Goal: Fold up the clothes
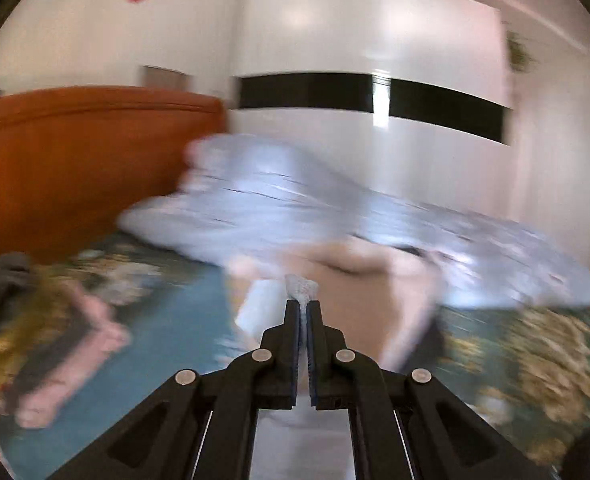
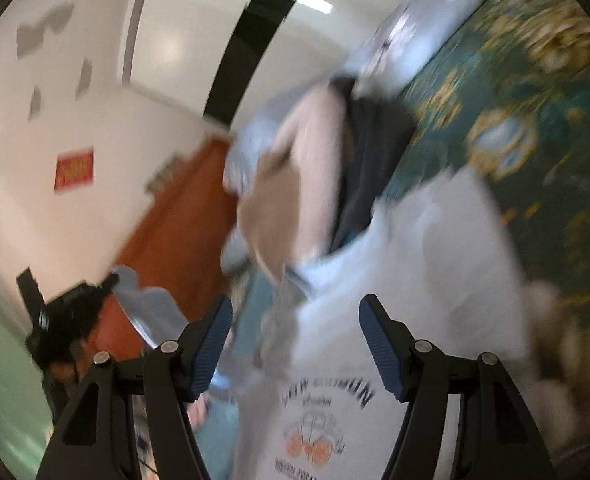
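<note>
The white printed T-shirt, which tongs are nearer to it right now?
Left. The left tongs are shut on a pinch of its pale fabric. The right tongs hang open, the white printed T-shirt showing between their fingers, no pad pressing it.

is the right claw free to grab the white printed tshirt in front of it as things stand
Probably yes. The right claw stands open and empty, with the white printed T-shirt directly ahead between its fingers and nothing blocking it. The left claw, shut on a pinch of pale fabric, stays off to the side.
</note>
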`<state>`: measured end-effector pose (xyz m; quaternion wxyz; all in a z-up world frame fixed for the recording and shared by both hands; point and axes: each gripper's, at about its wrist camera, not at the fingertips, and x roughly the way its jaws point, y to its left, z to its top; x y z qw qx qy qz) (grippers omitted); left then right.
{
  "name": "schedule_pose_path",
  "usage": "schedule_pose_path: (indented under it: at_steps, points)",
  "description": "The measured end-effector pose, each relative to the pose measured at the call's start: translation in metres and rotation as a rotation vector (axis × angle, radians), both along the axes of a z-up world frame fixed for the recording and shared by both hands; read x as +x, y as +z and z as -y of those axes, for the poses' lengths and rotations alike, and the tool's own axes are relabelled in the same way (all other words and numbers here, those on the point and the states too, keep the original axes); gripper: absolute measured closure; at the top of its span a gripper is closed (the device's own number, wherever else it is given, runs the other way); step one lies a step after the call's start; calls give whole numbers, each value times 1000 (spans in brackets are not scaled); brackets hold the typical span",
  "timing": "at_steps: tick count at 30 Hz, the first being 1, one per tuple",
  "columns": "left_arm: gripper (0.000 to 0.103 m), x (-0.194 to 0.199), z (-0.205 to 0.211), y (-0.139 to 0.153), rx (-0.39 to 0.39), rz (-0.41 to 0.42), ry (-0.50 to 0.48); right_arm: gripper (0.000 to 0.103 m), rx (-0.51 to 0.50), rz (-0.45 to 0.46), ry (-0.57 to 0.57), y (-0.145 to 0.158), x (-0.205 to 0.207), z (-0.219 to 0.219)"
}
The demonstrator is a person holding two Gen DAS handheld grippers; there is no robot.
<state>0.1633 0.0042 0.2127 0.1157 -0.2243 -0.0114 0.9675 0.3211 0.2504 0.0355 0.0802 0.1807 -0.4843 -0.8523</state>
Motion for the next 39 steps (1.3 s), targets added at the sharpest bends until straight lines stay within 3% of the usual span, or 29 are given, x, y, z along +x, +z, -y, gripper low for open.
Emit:
schedule_pose_path:
  at_steps: [3, 7, 11, 15, 16, 17, 18, 20, 22, 25, 28, 30, 34, 39]
  points:
    - [99, -1, -53, -30, 11, 74, -116, 36, -41, -10, -118, 1, 17, -25]
    - [99, -3, -96, -77, 47, 214, -193, 36, -116, -9, -225, -5, 32, -52]
    - [98, -6, -124, -119, 93, 365, -266, 36, -162, 10, -235, -11, 31, -60]
    - [95, 5, -135, -137, 68, 449, -324, 36, -178, 27, -196, -13, 26, -56]
    - [93, 5, -134, -139, 74, 473, -340, 35, -174, 29, -188, -13, 24, -54]
    - [84, 4, -132, -142, 90, 503, -356, 35, -171, 29, -179, -12, 23, -53]
    - [67, 3, -128, -144, 110, 533, -367, 36, -171, 30, -171, -13, 22, -52]
    - [52, 7, -114, -144, 149, 569, -375, 35, -168, 34, -160, -13, 21, -50]
    - [52, 12, -98, -142, 180, 581, -376, 35, -161, 40, -146, -13, 18, -48]
    - [50, 22, -55, -135, 172, 532, -273, 35, -142, 40, -104, -12, 13, -41]
    - [49, 24, -8, -139, 218, 545, -139, 36, -125, 56, -26, -11, 6, -29]
    - [49, 27, 29, -147, 291, 571, -49, 36, -113, 88, 20, -11, 1, -22]
    - [49, 31, 87, -169, 406, 617, 89, 36, 37, 247, 23, -13, -9, -12]
    - [49, 31, 111, -187, 550, 629, 132, 38, 41, 314, 39, -25, -13, -15]
